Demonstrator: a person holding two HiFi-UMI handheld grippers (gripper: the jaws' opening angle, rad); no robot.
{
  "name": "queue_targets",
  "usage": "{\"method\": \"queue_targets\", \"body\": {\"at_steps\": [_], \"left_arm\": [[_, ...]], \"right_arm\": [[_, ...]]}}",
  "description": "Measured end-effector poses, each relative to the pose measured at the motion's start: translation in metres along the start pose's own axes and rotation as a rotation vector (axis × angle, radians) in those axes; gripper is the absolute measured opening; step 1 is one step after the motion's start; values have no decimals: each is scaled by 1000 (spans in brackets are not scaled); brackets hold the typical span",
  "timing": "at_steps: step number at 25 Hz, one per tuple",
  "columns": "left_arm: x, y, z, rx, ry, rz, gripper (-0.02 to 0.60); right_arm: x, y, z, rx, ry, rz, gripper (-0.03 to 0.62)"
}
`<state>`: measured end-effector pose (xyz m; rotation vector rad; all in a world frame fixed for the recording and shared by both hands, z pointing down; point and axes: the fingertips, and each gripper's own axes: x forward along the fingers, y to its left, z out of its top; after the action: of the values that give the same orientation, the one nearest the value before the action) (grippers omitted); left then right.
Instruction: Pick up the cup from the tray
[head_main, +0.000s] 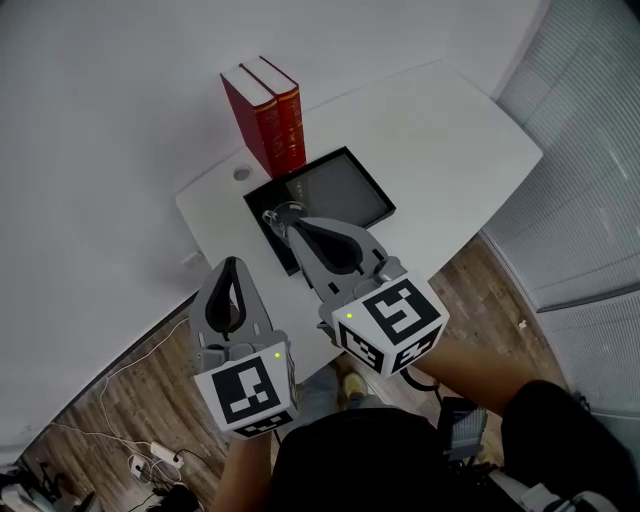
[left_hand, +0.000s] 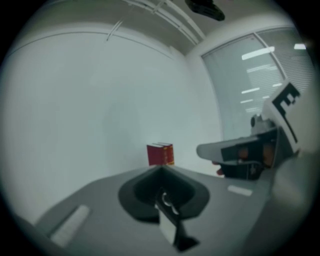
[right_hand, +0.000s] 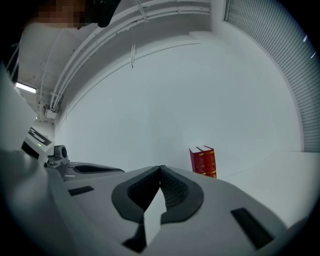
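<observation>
Beside the tray stand two red books, spine print unreadable; near it, left gripper and right gripper, both closed, empty.

Held side by side, pointing forward; left gripper jaws pressed together; right gripper further ahead, jaws also closed at the tips; right forearm bare.

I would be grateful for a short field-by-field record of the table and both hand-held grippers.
table: white
books: two red books, upright, beside the tray's far corner
tray: black, on the table
cup: cup at the tray's near-left end, partly hidden by the right hand-held gripper
left hand-held gripper: jaws together, holding nothing
right hand-held gripper: jaws together, holding nothing, tips by the cup
</observation>
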<state>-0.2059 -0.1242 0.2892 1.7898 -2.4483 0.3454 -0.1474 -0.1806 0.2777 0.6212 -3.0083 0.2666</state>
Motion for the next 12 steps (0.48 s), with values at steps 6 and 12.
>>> {"method": "queue_targets", "body": {"at_steps": [6, 12], "left_arm": [[23, 7, -20, -14, 10, -63, 2], [50, 11, -41, -14, 29, -135, 2]], "right_arm": [[19, -11, -15, 0, 45, -42, 14], [35, -25, -14, -17, 58, -90, 14]]}}
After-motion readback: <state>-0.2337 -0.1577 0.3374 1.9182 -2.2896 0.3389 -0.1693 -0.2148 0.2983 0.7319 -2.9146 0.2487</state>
